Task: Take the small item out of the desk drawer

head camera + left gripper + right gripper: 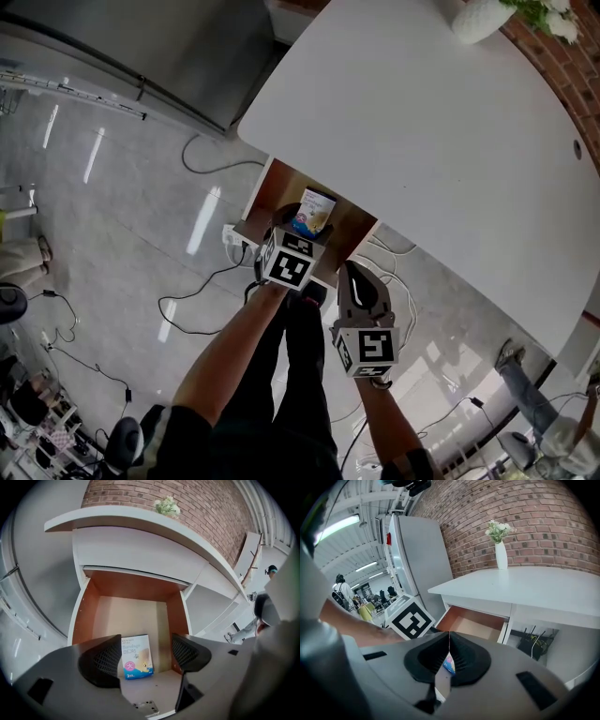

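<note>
A white worktop (422, 122) is seen from above, with a wooden drawer (84, 611) pulled out beneath its edge. The small item, a blue and white bandage box (136, 657), is found inside the drawer, in the part nearest the person, with its printed face turned toward the left gripper view. Whether it lies flat or stands cannot be told. The left gripper (146, 641) is held at the open drawer and pointed steeply down into it. Its jaws are spread wide, and the box is framed in the gap between them, nearer the left jaw and not pressed by either pad. The right gripper (449, 635) is kept outside the drawer, beside the left one and nearer the person. Its jaws are pressed together, and only a thin slit is left below the tips, in which a small coloured patch cannot be identified. A white vase (501, 555) with pale flowers is set on the far part of the worktop, before a brick wall (534, 517). Loose cables (187, 319) are strewn over the glossy floor (112, 216).
</note>
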Demonstrator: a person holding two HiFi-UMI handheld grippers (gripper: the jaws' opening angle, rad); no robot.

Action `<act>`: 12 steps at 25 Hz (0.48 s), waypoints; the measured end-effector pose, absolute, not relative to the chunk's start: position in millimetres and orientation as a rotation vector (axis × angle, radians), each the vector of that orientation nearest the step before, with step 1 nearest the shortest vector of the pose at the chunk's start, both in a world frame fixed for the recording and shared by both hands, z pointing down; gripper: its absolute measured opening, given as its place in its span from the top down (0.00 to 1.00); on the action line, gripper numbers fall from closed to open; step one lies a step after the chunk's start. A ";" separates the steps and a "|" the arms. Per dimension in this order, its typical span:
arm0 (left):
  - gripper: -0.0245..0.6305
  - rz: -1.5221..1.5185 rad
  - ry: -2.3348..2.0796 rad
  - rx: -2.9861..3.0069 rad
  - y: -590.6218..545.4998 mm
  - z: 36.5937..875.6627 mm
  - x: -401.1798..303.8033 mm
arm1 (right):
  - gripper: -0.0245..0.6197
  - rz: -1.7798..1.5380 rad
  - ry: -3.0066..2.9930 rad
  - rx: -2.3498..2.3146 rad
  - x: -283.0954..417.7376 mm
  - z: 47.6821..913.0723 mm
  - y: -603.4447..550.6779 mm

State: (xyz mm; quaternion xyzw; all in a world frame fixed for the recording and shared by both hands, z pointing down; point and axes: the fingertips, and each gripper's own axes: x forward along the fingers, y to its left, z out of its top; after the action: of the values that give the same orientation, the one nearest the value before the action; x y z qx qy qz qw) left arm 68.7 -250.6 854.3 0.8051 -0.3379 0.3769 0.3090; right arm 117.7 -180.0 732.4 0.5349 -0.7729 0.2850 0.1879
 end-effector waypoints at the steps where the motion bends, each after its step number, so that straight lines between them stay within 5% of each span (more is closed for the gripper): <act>1: 0.45 0.994 -0.902 2.117 -253.1 857.0 69.7 | 0.92 0.807 -2.172 1.505 118.4 733.9 -178.8; 12: 0.37 1.058 -0.928 2.010 -265.4 906.8 73.4 | 0.92 0.872 -2.157 1.484 116.9 754.0 -178.1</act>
State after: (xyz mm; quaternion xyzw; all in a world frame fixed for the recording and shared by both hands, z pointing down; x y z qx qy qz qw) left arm 73.4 -265.4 906.8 0.7712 -0.3561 0.4058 0.3373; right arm 116.9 -178.1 754.0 0.5281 -0.7674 0.3102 0.1898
